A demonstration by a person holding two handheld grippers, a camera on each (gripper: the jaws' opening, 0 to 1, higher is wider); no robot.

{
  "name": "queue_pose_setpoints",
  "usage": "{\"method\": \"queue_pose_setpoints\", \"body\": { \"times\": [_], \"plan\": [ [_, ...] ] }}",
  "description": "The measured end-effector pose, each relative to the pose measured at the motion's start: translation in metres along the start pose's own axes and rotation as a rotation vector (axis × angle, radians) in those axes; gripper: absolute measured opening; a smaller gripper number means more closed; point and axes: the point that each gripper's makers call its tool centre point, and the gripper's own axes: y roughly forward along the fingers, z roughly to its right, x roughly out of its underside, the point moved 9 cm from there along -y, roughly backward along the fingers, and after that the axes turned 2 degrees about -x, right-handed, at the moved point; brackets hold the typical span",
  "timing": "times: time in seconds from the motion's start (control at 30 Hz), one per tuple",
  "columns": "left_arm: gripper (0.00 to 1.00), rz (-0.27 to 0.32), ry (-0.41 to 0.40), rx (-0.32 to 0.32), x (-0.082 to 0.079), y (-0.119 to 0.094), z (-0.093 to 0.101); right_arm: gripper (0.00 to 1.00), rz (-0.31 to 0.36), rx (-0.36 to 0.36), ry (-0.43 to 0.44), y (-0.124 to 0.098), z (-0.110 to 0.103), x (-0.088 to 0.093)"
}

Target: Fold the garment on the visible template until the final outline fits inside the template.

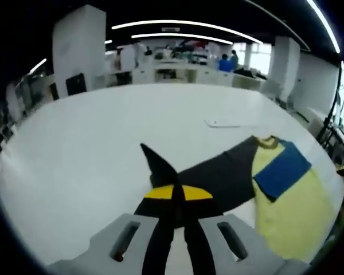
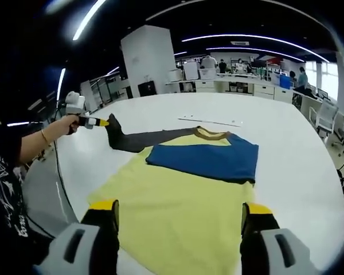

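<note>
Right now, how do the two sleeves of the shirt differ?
The dark sleeve is long, pulled out sideways off the shirt and pinched at its end by the left gripper. The blue sleeve is broad, folded across the yellow body and lies flat, with nothing holding it; the right gripper is open above the hem. Both sleeves meet near the collar.

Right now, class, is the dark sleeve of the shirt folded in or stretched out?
Stretched out. The dark sleeve runs sideways from the yellow shirt, its cuff pinched in the left hand-held gripper and lifted.
</note>
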Motion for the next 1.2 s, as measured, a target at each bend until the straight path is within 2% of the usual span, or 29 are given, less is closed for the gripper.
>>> {"method": "queue_pose_setpoints", "body": {
  "times": [0.3,0.43,0.8,1.0,1.2],
  "plan": [
    [0.0,0.043,-0.038,0.052,-0.013,0.001,0.031,0.89,0.014,-0.002,-0.003,-0.004,0.0,0.004],
    [0.0,0.044,-0.068,0.083,-0.015,0.002,0.042,0.95,0.038,0.0,-0.01,-0.008,0.0,0.005],
    [0.0,0.06,-0.004,0.17,-0.026,0.004,0.09,0.99,0.057,0.003,-0.036,-0.021,0.004,0.013],
    [0.0,0.08,0.026,0.198,-0.036,0.007,0.115,1.0,0.038,-0.018,-0.055,-0.021,0.003,0.017],
    [0.0,0.096,0.026,0.236,-0.042,0.013,0.14,1.0,0.014,0.0,-0.058,-0.023,0.005,0.022]
  ]
}}
